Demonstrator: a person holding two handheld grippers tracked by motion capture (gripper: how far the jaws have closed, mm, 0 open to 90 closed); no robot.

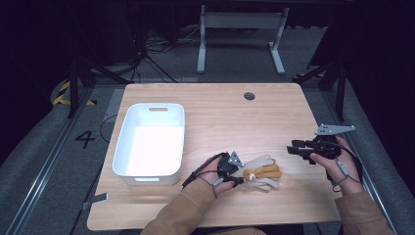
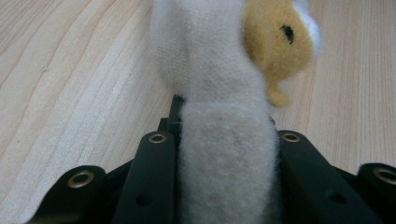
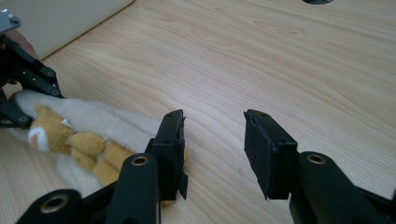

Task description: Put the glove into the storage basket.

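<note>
on one table (image 1: 293, 196), left claw (image 1: 240, 180) pinches one cream glove (image 1: 259, 171); right claw (image 1: 292, 150) spread, one white bin (image 1: 122, 147).

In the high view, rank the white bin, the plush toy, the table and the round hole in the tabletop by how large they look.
Largest to smallest, as they look in the high view:
1. table
2. white bin
3. plush toy
4. round hole
The hole lies farther from the camera, but it looks far too small for that to change its place.

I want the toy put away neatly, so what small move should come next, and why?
Probably lift the plush toy slightly off the table: the left hand-held gripper is already shut on its cream fabric, and the white bin sits open just to its left.
</note>
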